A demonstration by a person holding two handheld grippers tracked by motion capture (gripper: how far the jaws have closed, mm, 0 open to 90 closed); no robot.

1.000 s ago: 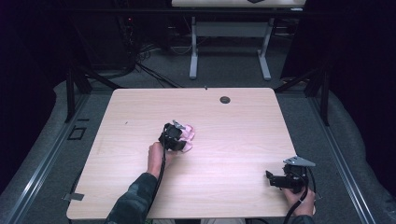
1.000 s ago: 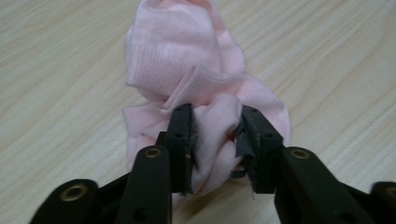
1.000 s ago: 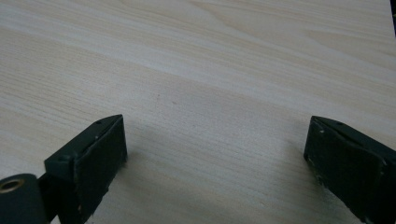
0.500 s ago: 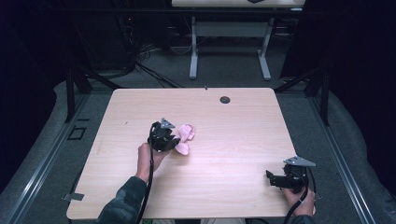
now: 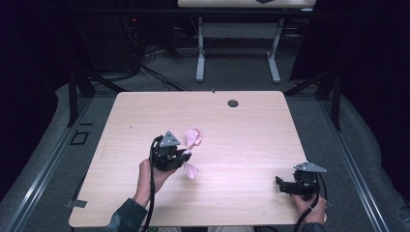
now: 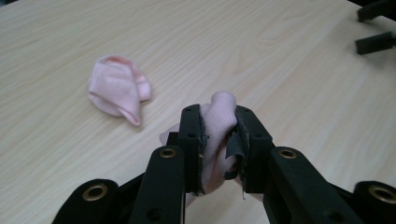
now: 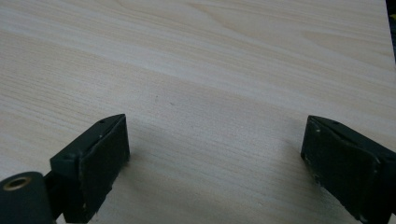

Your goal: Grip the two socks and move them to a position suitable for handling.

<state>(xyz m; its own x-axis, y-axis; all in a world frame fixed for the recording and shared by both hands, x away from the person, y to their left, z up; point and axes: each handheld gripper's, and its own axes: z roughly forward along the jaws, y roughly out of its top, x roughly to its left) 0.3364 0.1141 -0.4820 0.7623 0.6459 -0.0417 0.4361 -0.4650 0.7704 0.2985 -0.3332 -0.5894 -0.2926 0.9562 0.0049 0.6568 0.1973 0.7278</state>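
Observation:
Two small pink socks are on the light wooden table (image 5: 241, 125). My left gripper (image 5: 185, 157) is shut on one pink sock (image 5: 191, 169), which bunches up between its jaws (image 6: 217, 133) left of the table's middle. The other pink sock (image 5: 193, 137) lies crumpled on the wood just beyond it, apart from the jaws (image 6: 117, 91). My right gripper (image 5: 283, 184) rests near the front right corner, open, with bare wood between its pads (image 7: 100, 158). Its jaw tips appear far off in the left gripper view (image 6: 376, 41).
A dark round grommet (image 5: 233, 103) sits near the table's far edge. The person's hands and sleeves come in over the front edge. Beyond the table stand another desk's grey legs (image 5: 200, 48) and cables on a dark floor.
My left gripper has drawn back toward the front edge with one pink sock in its jaws, parting it from the other sock. The right gripper has stayed where it was.

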